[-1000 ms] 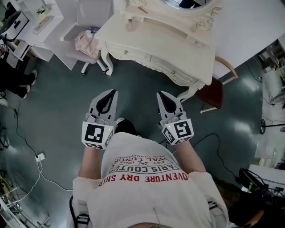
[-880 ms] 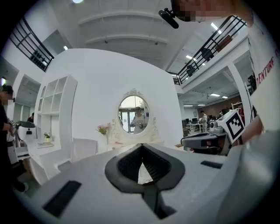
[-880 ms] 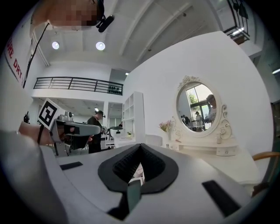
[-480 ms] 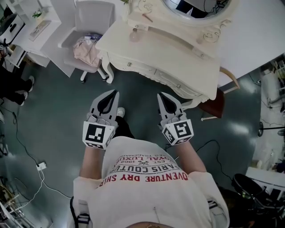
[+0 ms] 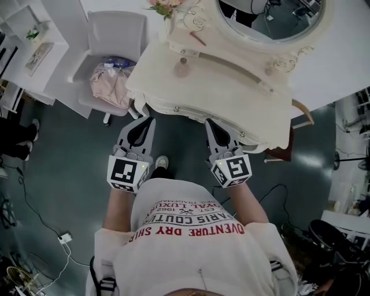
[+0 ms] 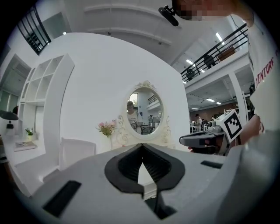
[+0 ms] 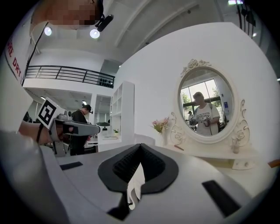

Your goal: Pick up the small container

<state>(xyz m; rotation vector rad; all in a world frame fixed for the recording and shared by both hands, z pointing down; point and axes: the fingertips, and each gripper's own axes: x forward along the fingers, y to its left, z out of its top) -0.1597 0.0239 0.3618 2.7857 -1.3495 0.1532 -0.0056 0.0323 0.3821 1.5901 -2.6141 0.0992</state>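
Note:
A small pale pink container (image 5: 181, 70) stands on the cream dressing table (image 5: 231, 98), near its left end and below the oval mirror (image 5: 272, 17). My left gripper (image 5: 149, 120) is shut with nothing in it, its tip just short of the table's front edge. My right gripper (image 5: 208, 122) is shut and empty too, level with the left one at the same edge. In the left gripper view the gripper (image 6: 141, 147) points at the mirror (image 6: 144, 113). In the right gripper view the gripper (image 7: 140, 146) hides the container.
A white chair (image 5: 104, 34) with pink cloth (image 5: 110, 81) on it stands left of the table, and white shelves (image 5: 26, 40) stand further left. Pink flowers (image 5: 166, 6) and a thin reddish stick (image 5: 198, 38) lie on the table. Cables (image 5: 40, 219) trail across the dark floor.
The dressing table has come nearer in the head view, from well ahead of the grippers to right at their tips. Both grippers stay shut and side by side.

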